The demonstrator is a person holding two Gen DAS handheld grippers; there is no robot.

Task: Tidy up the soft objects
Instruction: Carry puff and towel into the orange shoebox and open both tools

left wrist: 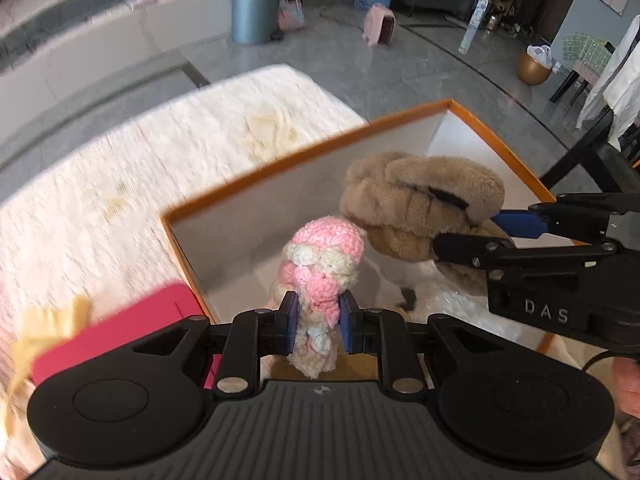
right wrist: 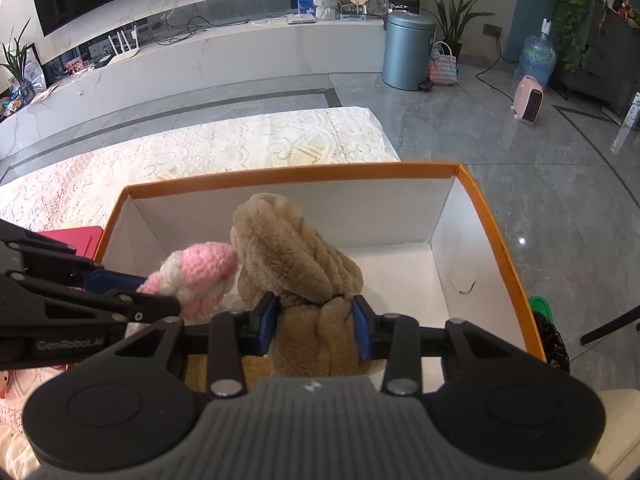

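My left gripper is shut on a pink-and-cream crocheted toy, which hangs over the near left corner of an orange-rimmed white box. My right gripper is shut on a tan furry plush, gripped around its narrow middle above the box's white floor. In the left wrist view the right gripper comes in from the right with the tan plush. In the right wrist view the left gripper comes in from the left with the crocheted toy touching the plush.
The box sits on a cream lace cover. A red flat object lies left of the box, beside a yellowish scrap. Beyond are grey floor tiles, a blue-grey bin, a pink heater and dark chair legs.
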